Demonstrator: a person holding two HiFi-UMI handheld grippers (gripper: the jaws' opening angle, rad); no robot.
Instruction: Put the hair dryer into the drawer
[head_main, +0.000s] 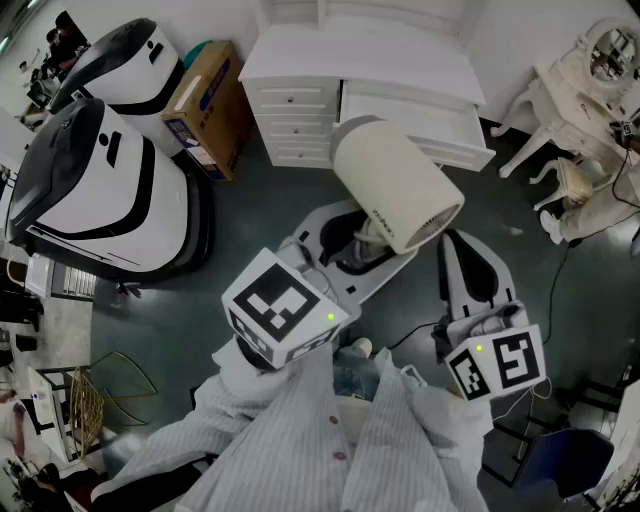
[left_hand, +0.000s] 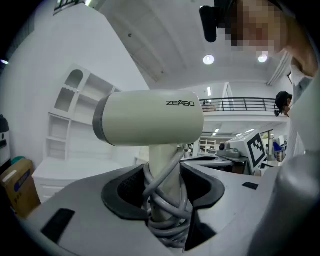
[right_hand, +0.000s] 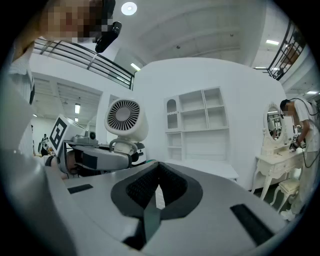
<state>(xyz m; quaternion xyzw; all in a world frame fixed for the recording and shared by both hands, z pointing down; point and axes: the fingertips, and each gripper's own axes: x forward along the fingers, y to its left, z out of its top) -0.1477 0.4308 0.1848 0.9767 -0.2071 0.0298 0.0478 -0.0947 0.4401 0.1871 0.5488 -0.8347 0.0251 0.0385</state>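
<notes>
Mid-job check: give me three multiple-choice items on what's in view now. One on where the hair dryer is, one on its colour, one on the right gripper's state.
1. Where is the hair dryer?
A. In the drawer
B. Held by the left gripper
C. On the floor

2. What colour is it?
A. Black
B. Red
C. Cream

3. The right gripper is:
A. Shut and empty
B. Clamped on the cord
C. Wide open

Answers:
1 B: the left gripper view shows the jaws closed on it.
2 C: it looks cream in every view.
3 A: the right gripper view shows the jaws meeting with nothing between them.
</notes>
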